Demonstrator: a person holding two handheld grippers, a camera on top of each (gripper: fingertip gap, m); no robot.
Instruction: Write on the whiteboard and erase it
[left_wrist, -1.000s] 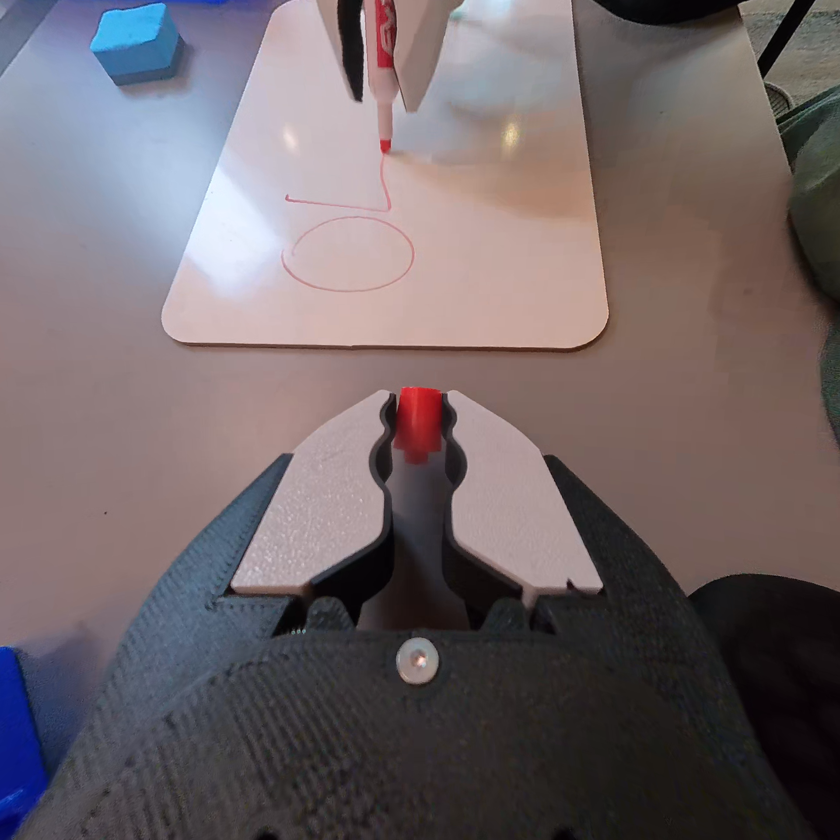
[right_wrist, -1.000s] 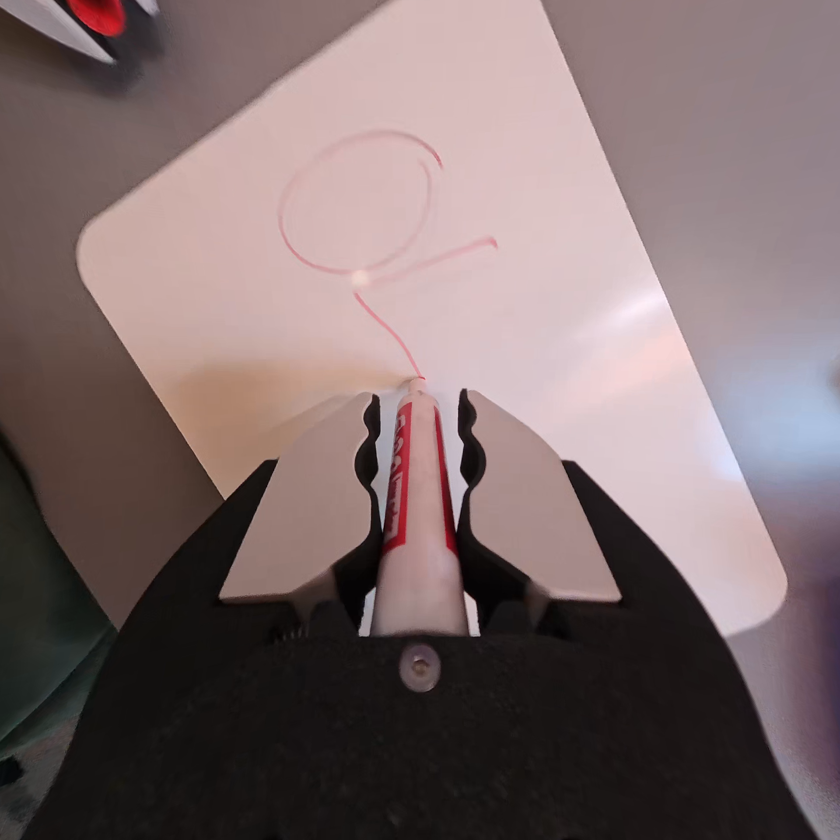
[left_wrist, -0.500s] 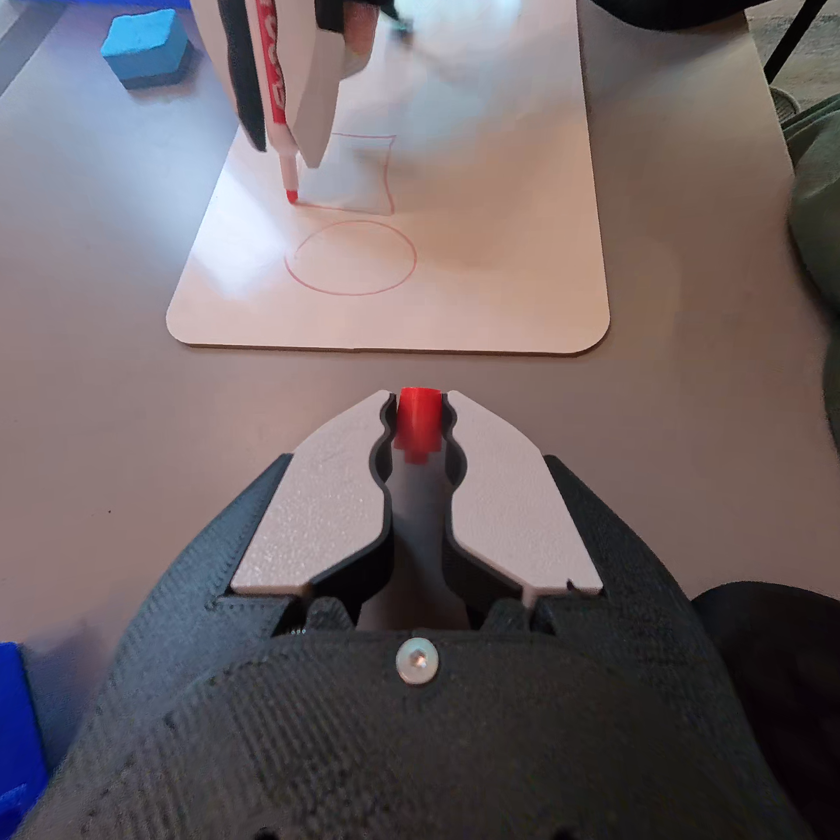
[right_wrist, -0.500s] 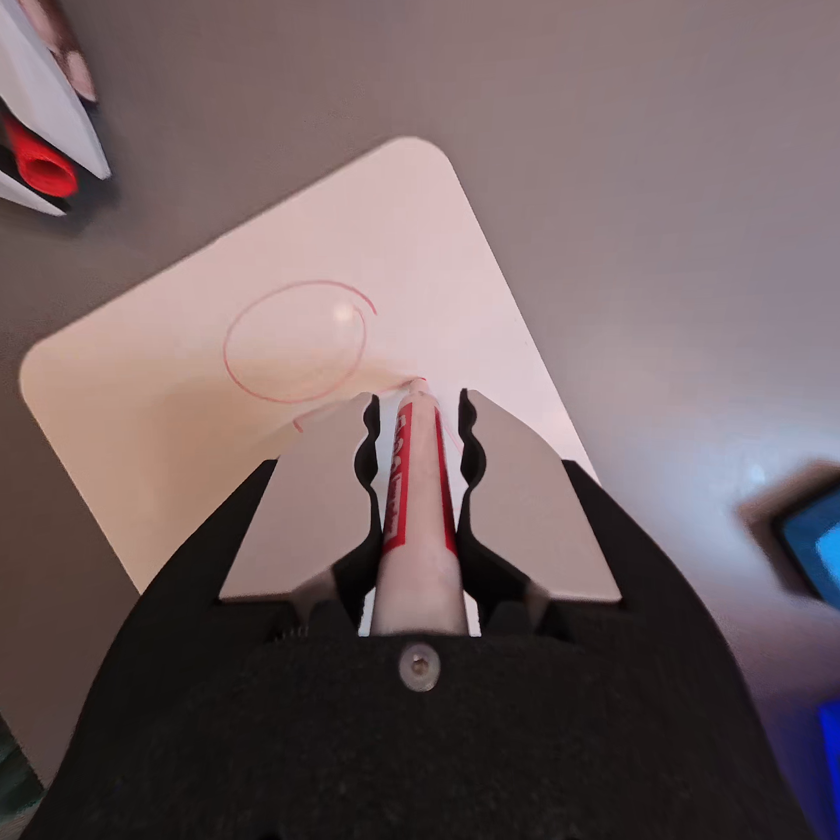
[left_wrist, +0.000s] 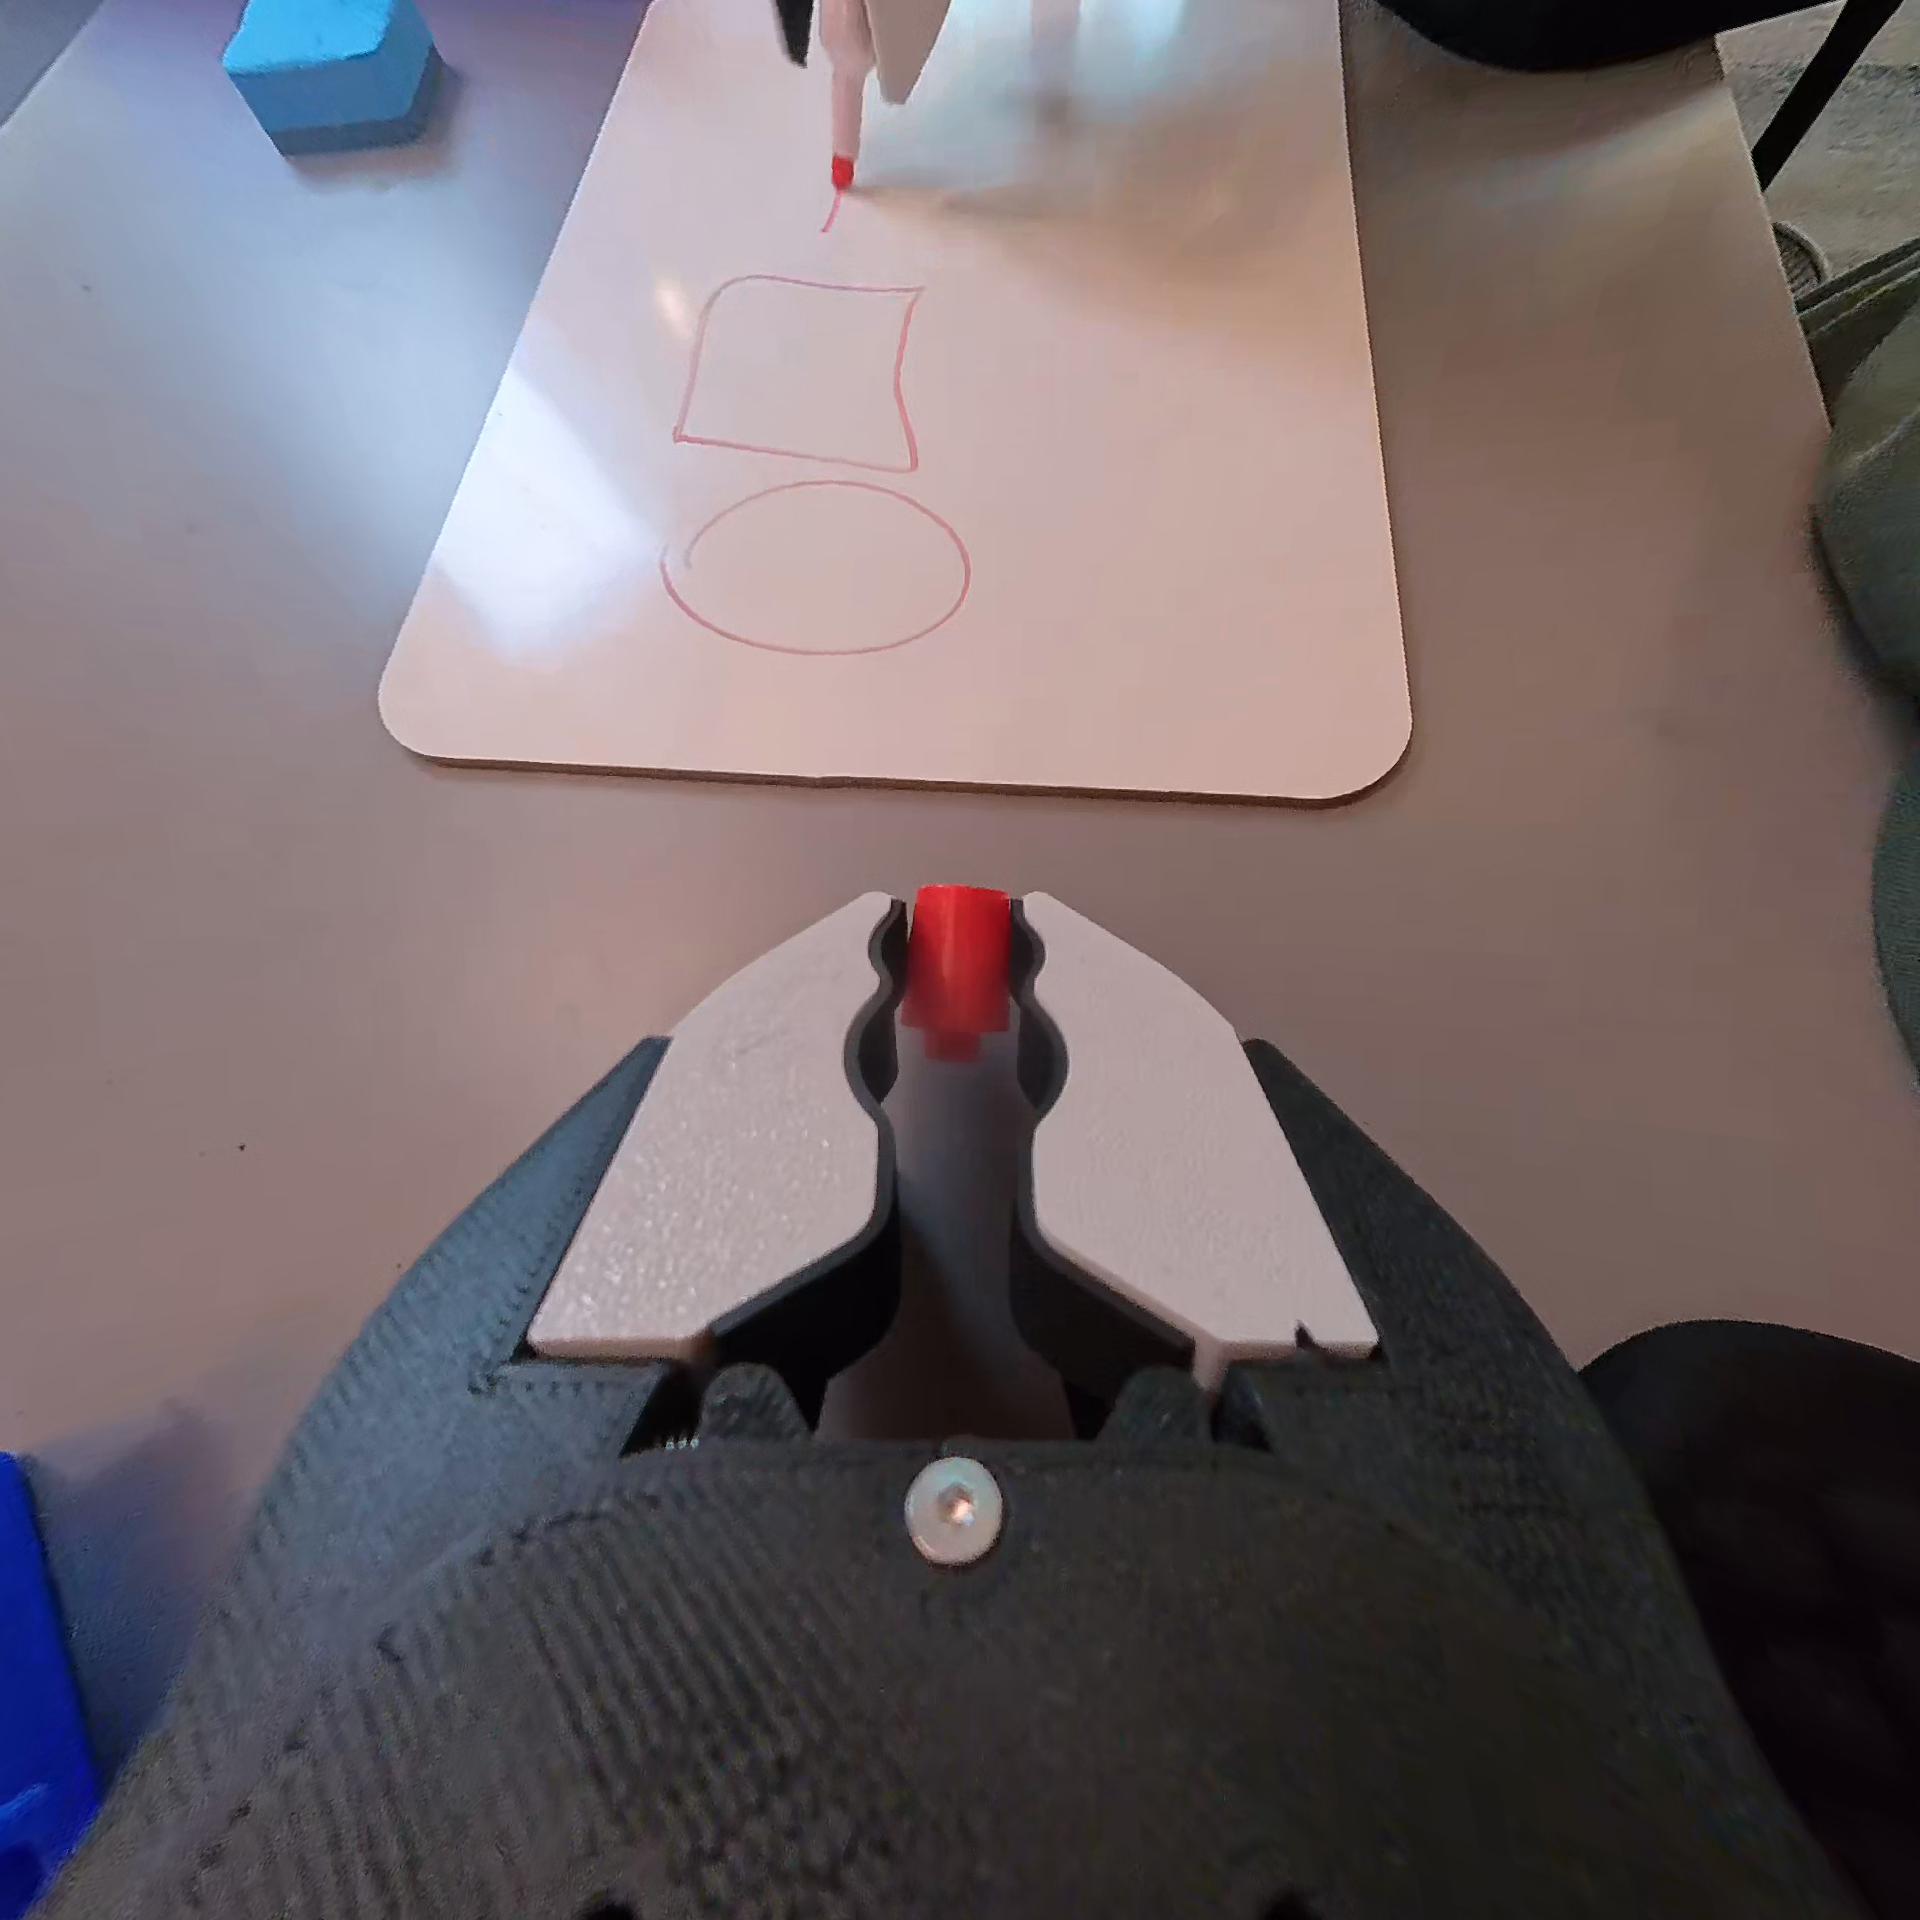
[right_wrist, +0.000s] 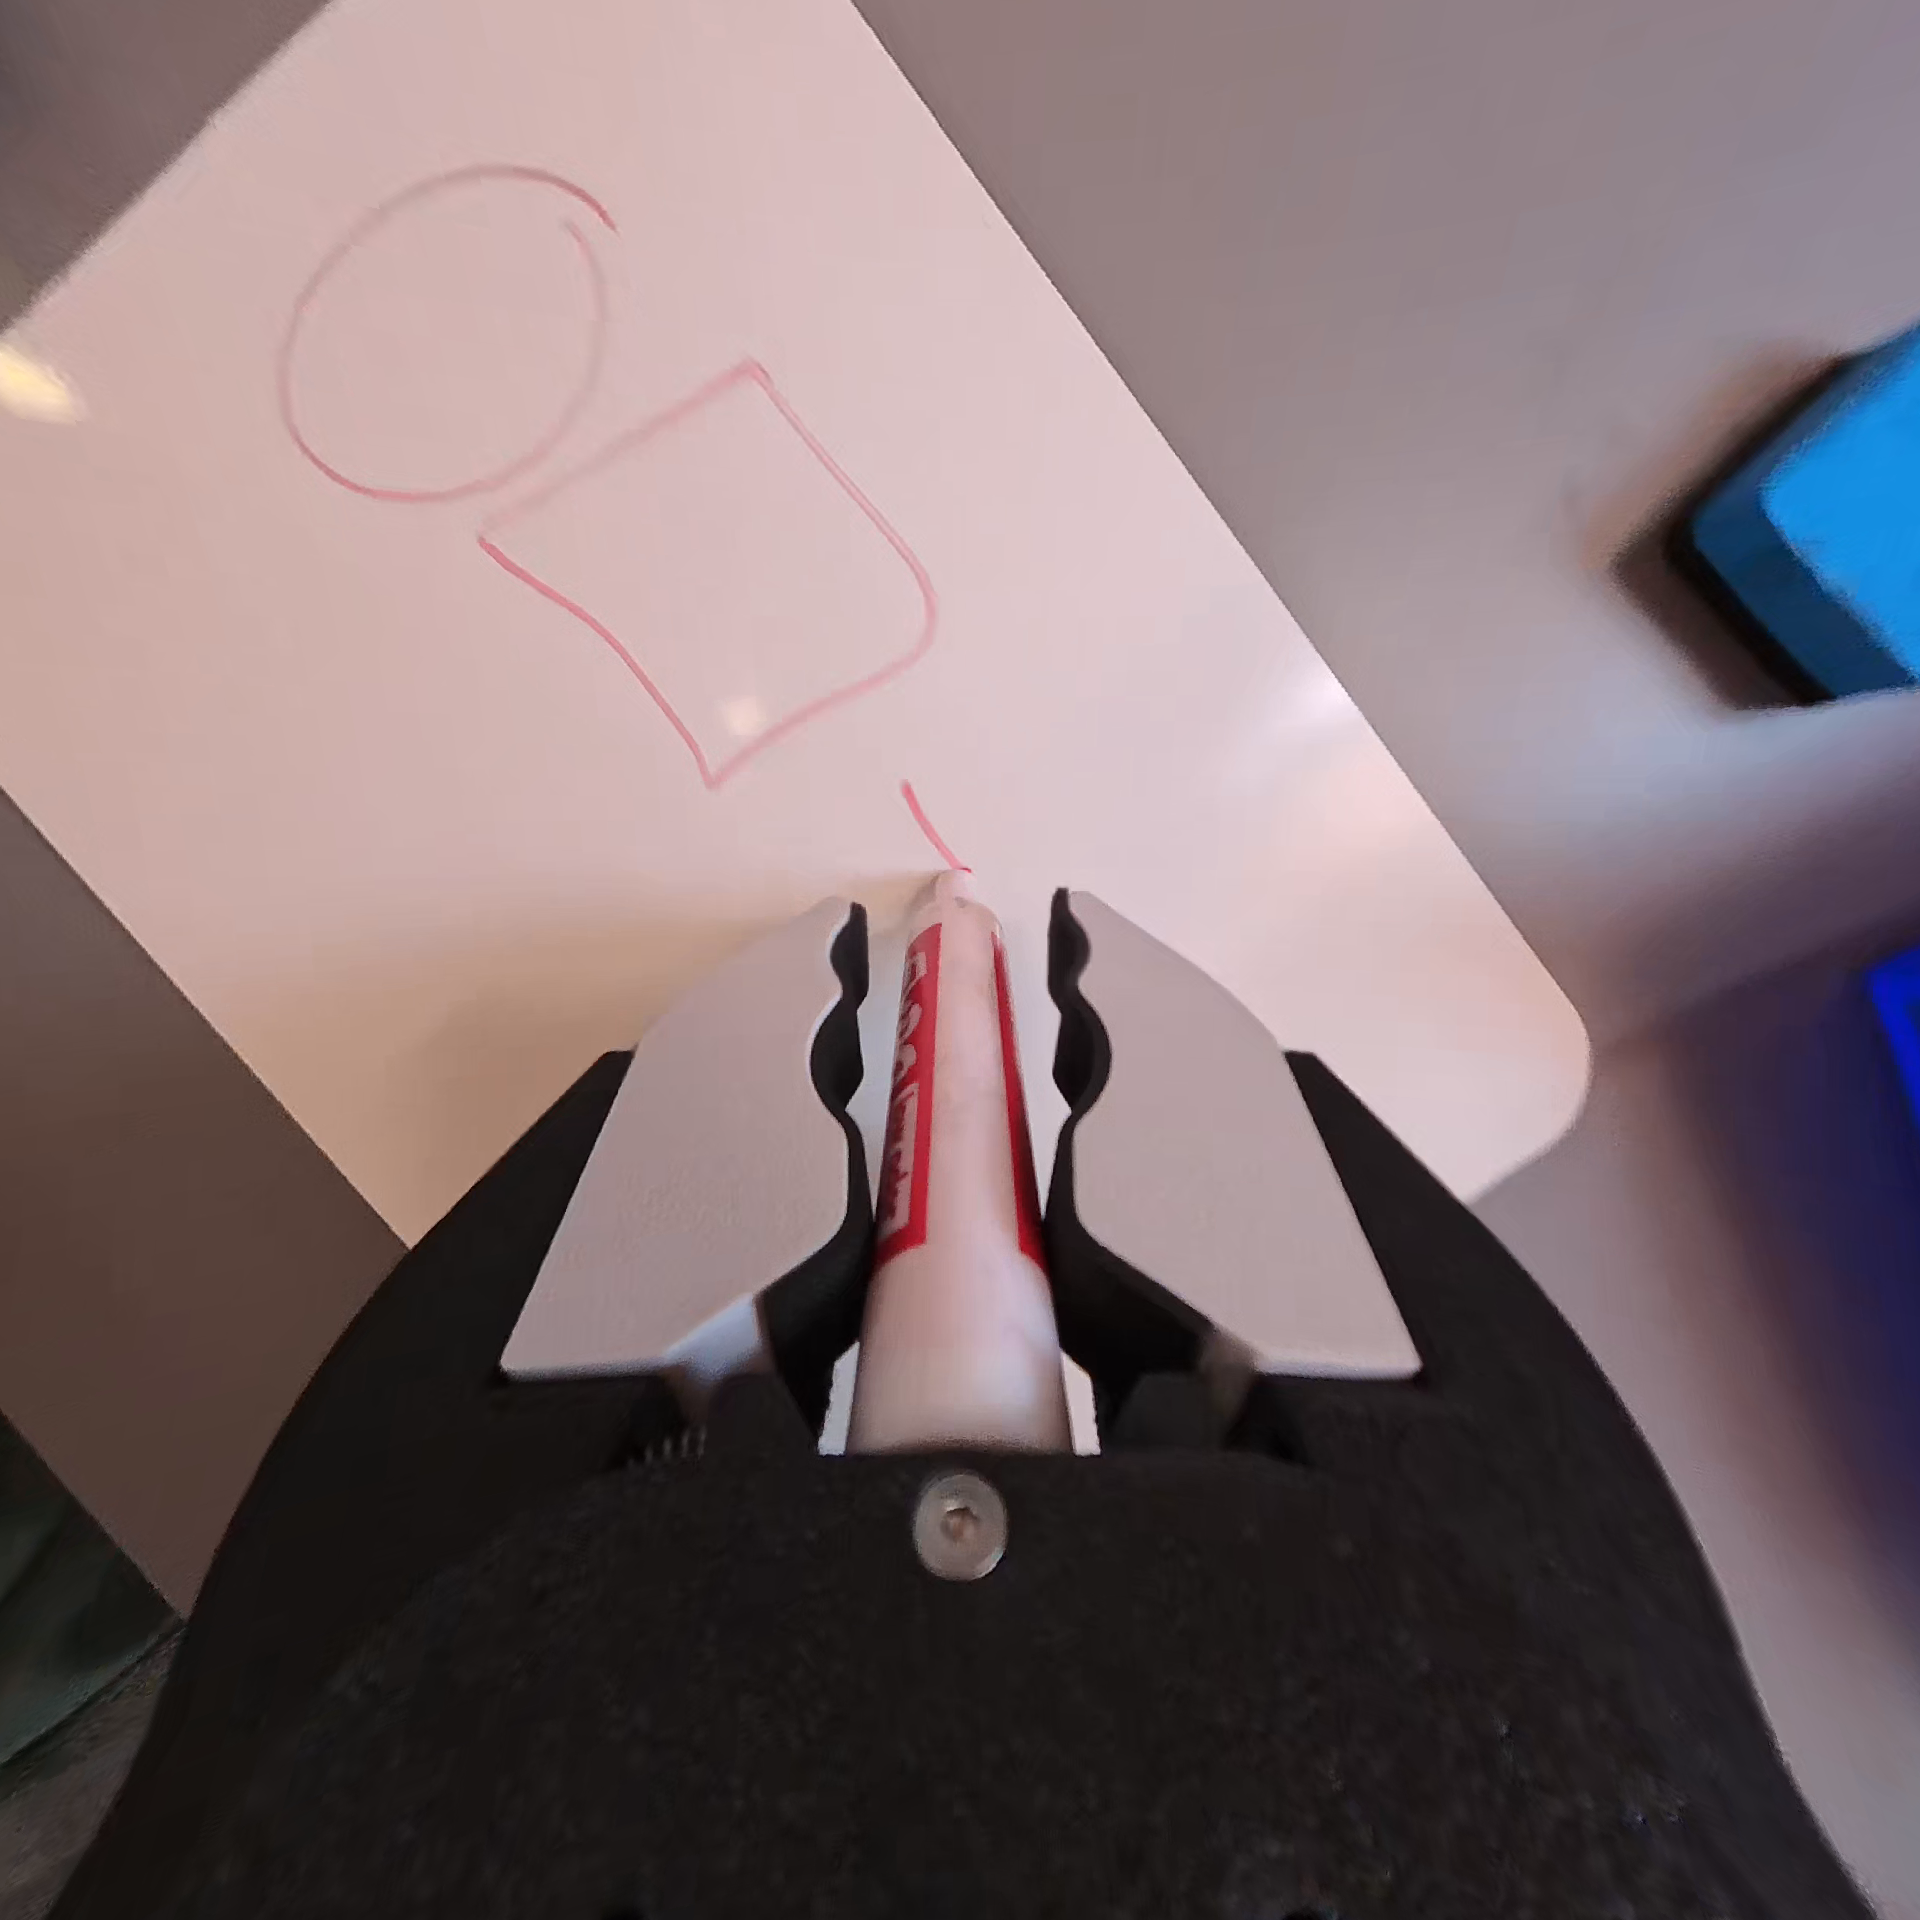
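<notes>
We judge marker (right_wrist: 961, 1122) light, stiff, slick — right tongs (right_wrist: 956, 904) clamp barrel low, tip on whiteboard (right_wrist: 312, 727). Left tongs (left_wrist: 958, 906) pinch red cap (left_wrist: 956, 956) — small, rigid.

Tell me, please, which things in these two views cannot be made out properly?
- Right tool, left wrist view: cut off by the top edge.
- Blue eraser, right wrist view: motion-blurred, cut by the right edge.
- Marker grip, right wrist view: contact lies deep between the fingers, unclear.
- Blue object, left wrist view: cropped, unidentifiable.
</notes>
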